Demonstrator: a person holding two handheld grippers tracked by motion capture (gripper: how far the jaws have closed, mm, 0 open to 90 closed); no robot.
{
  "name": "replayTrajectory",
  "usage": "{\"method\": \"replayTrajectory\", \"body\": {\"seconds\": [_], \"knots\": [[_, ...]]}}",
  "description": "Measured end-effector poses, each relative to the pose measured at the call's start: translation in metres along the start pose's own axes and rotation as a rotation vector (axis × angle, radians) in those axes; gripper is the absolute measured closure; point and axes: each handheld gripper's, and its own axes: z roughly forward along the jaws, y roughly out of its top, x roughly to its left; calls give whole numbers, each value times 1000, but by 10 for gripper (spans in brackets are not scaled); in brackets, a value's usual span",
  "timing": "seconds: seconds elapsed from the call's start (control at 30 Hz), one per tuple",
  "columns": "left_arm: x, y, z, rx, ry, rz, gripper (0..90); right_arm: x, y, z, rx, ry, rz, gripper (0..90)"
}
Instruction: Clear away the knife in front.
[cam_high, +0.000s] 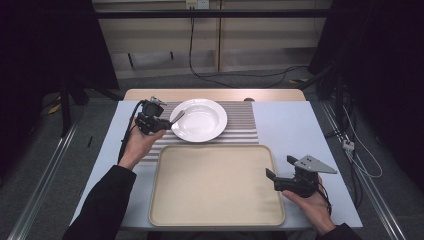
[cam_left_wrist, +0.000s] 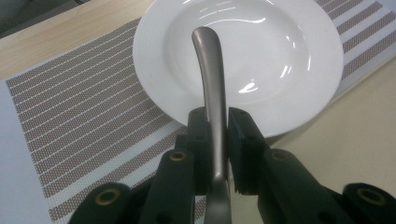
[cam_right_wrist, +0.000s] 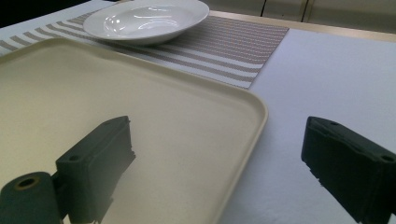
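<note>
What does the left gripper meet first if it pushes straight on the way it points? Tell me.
Probably the round white ceramic plate: the left gripper, jaws shut on the grey metal utensil handle, points over its near rim, so the handle would likely touch first. Height is unclear.

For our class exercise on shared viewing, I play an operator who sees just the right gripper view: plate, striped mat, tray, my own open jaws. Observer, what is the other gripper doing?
Observer: The left gripper is shut on a metal utensil handle, the free end pointing over the white plate.
Operator: Is the utensil touching the plate?
Observer: I cannot tell; in the high view it reaches over the plate's left rim.
Operator: Where is my gripper on the table?
Observer: The right gripper hangs at the right edge of the beige tray, open, with nothing between its jaws.
</note>
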Motion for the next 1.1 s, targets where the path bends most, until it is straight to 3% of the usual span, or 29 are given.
{"method": "replayTrajectory", "body": {"seconds": [0.7, 1.1], "knots": [[-32, -14, -10, -5, -52, 34, 801, 1, 0, 0, 0, -1, -4, 87], [-51, -25, -12, -16, -86, 15, 801, 2, 0, -1, 4, -3, -2, 87]]}}
